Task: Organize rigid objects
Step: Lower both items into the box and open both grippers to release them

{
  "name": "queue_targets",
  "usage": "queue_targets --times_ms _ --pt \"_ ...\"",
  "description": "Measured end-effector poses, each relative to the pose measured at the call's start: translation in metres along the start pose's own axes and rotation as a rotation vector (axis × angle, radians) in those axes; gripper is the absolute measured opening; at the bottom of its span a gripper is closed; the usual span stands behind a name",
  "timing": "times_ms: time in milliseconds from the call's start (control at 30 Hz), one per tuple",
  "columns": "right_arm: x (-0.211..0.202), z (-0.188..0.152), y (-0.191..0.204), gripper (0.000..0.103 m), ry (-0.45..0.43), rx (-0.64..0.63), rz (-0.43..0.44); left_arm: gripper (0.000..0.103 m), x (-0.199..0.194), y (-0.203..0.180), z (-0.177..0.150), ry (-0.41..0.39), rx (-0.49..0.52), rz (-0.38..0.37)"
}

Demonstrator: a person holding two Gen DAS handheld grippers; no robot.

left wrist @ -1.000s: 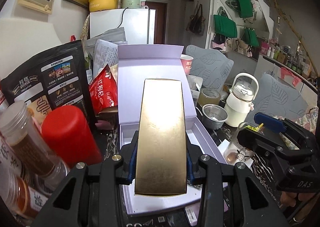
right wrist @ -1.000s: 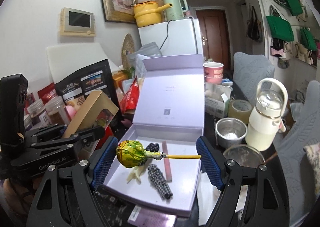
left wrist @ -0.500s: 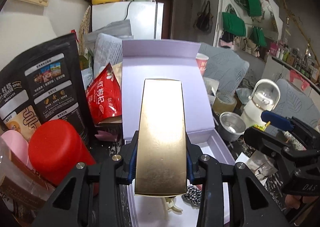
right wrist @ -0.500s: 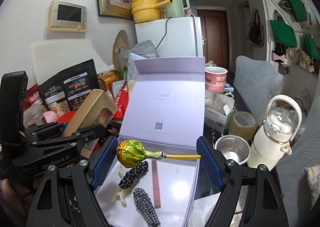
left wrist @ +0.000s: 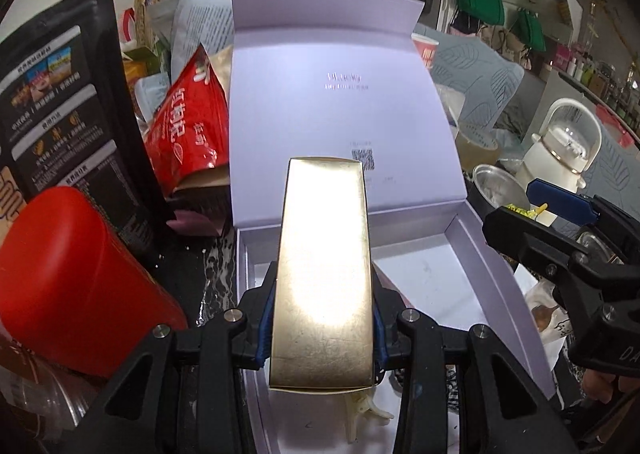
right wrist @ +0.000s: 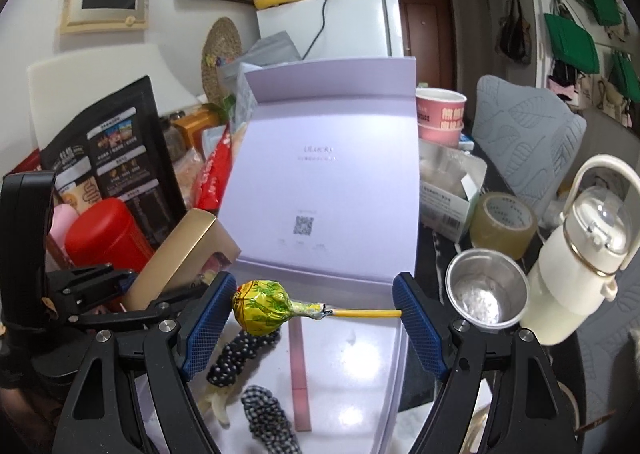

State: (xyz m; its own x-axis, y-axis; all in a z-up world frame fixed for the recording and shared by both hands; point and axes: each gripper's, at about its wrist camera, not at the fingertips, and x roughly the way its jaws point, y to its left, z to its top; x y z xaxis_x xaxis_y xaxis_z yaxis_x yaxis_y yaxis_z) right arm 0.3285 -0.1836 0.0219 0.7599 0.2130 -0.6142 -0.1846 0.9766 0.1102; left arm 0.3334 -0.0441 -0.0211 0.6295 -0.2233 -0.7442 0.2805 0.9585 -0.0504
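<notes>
My left gripper [left wrist: 322,328] is shut on a long gold box [left wrist: 323,274] and holds it over the open lilac gift box [left wrist: 476,250]; the gold box also shows at the left of the right wrist view [right wrist: 176,258]. My right gripper [right wrist: 312,314] is shut on a yellow-wrapped lollipop [right wrist: 262,306], clamped end to end, stick touching the right pad, above the lilac box tray [right wrist: 360,382]. In the tray lie two black-and-white hair clips [right wrist: 240,354] and a pink strip [right wrist: 299,370]. The right gripper appears at the right of the left wrist view [left wrist: 568,246].
A red canister [left wrist: 72,286], black pouch [left wrist: 56,102] and red snack bag [left wrist: 184,122] crowd the left. A steel cup [right wrist: 484,290], white bottle [right wrist: 580,274], tape roll [right wrist: 502,222] and pink cups [right wrist: 440,114] stand on the right. The box lid [right wrist: 332,158] stands upright behind.
Both grippers have moved forward and down toward the lilac box, each keeping its hold. The box lid looms larger, and the jars at the left have slid out of view.
</notes>
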Motion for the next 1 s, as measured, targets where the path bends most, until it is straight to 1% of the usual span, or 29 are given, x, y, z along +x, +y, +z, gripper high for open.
queue_targets --times_ms 200,333,533,833,1000 --pt "0.016 -0.009 -0.004 0.081 0.058 0.003 -0.013 0.037 0.026 -0.003 -0.008 0.098 0.0 0.002" --pt "0.024 -0.014 -0.001 0.081 0.085 -0.008 -0.016 0.037 0.038 -0.003 -0.013 0.139 -0.005 0.001" --pt "0.031 -0.016 -0.002 0.081 0.105 0.008 0.005 0.038 0.041 -0.001 -0.015 0.159 -0.013 0.011" --pt "0.031 -0.016 -0.002 0.081 0.107 0.009 0.008 0.038 0.04 -0.004 -0.013 0.161 -0.003 0.046" --pt "0.03 -0.015 -0.002 0.082 0.104 0.0 -0.004 0.038 0.043 -0.005 -0.011 0.187 -0.006 0.056"
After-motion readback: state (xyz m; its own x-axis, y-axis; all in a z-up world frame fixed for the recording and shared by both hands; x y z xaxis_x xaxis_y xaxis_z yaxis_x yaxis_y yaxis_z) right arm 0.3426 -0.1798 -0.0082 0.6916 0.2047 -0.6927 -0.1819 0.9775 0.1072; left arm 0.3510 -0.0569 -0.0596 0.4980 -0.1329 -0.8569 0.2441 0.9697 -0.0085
